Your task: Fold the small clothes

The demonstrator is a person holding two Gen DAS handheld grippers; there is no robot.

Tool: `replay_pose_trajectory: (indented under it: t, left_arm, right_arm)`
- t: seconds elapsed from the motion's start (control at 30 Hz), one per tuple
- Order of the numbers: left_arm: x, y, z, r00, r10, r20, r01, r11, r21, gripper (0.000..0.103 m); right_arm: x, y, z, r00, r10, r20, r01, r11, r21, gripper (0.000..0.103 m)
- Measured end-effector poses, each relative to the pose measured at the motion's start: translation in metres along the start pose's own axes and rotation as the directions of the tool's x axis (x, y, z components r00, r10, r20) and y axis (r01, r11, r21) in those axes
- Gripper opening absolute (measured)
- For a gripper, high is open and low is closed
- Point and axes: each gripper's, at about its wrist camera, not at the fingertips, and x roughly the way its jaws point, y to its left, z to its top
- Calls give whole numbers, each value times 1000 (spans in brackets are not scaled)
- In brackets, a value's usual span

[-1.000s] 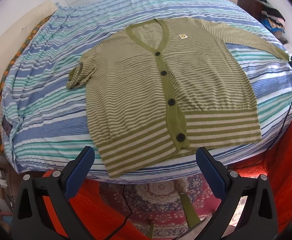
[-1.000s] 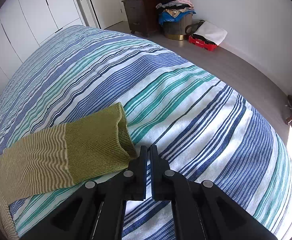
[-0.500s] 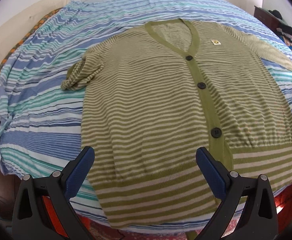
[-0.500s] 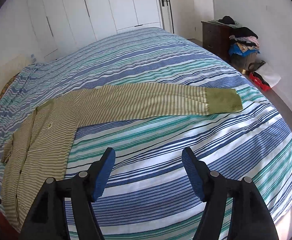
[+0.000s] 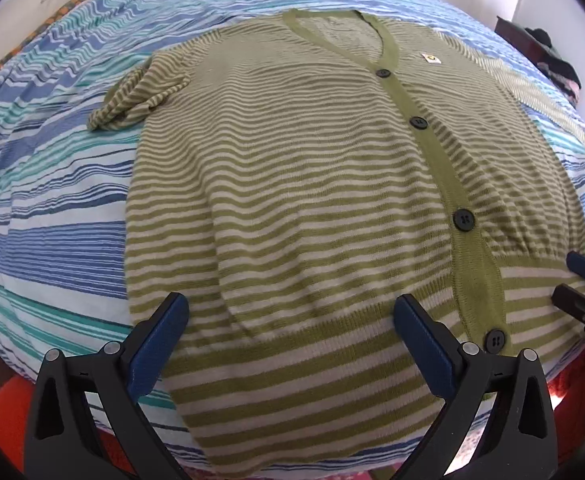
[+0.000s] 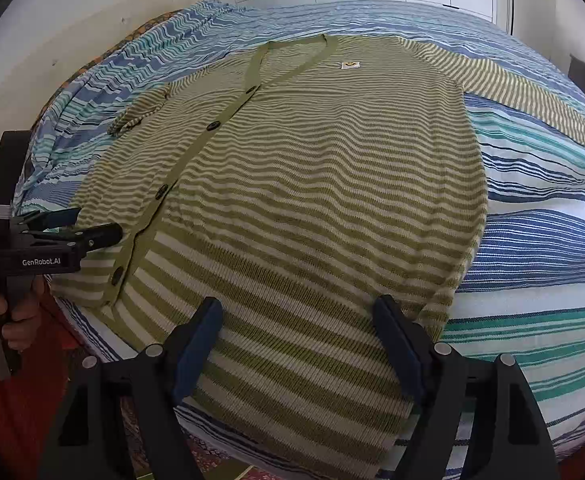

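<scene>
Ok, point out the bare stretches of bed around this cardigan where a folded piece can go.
Bare bedspread lies left of the cardigan, below its bunched sleeve. More lies right of the body, below the stretched sleeve. The near edge is crowded: the hem and both open hand-held grippers, left and right.

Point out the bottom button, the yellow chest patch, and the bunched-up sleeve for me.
bottom button [image 5: 495, 340], left wrist view, centre of the button.
yellow chest patch [image 5: 430, 57], left wrist view, middle of the patch.
bunched-up sleeve [image 5: 140, 96], left wrist view, middle of the crumpled folds.
</scene>
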Motion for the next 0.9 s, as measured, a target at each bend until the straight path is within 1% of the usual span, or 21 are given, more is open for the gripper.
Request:
replay_pose_trajectory:
  t: [0.07,0.13,0.2,0.27,0.3,0.33,0.43,0.47,0.53,0.57,0.6,0.63,0.67,0.7,0.77,0.8,0.83,0.87,0.9]
  left_arm:
    - [-10,24,11,998,44,41,-46,998,32,102]
    - [-8,54,32,990,128,56,-132,989,71,102]
    - [3,83,56,976,213,52,-218,968,121,102]
    - [18,107,80,956,293,38,-295,940,171,102]
    - [24,117,89,948,315,34,-316,930,185,102]
    - [29,125,97,946,322,32,-322,927,193,102]
    - [43,141,112,952,304,34,-304,932,195,102]
    - [49,145,116,947,318,37,-319,928,192,102]
    - [63,154,122,924,380,35,-380,908,178,101]
    - [70,157,124,920,391,27,-389,905,173,100]
    - [76,160,126,922,386,19,-384,907,174,97]
    - [83,160,127,928,373,9,-369,912,182,91]
    - [89,159,128,932,362,4,-355,914,196,88]
    - [92,157,128,933,359,14,-354,910,215,84]
    - [92,149,131,928,367,62,-371,898,236,79]
    - [91,146,134,929,359,86,-369,899,236,70]
    - [89,144,137,939,332,94,-345,910,230,49]
    - [88,144,140,955,285,82,-297,930,218,33]
    - [87,144,144,972,228,54,-234,952,199,6]
  right_arm:
    - [0,-3,0,1000,9,4,-9,1000,24,78]
    - [1,1,-5,1000,-6,16,6,1000,15,78]
    - [1,7,-7,999,-30,18,30,999,-21,84]
    - [3,12,-6,999,-41,16,41,998,-44,88]
    - [4,12,-6,999,-42,16,43,998,-46,89]
    - [5,14,-5,999,-41,17,41,998,-47,90]
    - [6,13,-5,999,-42,20,43,998,-51,91]
    - [7,14,-4,999,-43,20,44,998,-52,91]
    - [8,14,-5,999,-47,19,48,997,-56,92]
    - [8,15,-5,999,-49,18,50,997,-59,93]
    - [9,16,-5,999,-52,17,53,997,-62,95]
    - [10,17,-5,998,-55,16,56,996,-66,95]
    - [12,18,-4,998,-58,14,59,996,-69,97]
    - [12,19,-4,998,-62,14,63,995,-71,98]
    - [15,21,-4,997,-70,14,71,995,-77,100]
    - [15,22,-5,997,-74,14,75,994,-80,101]
    - [16,22,-5,997,-77,14,78,994,-82,101]
    - [16,23,-5,997,-79,15,80,993,-84,101]
    - [16,23,-5,997,-79,15,80,993,-84,101]
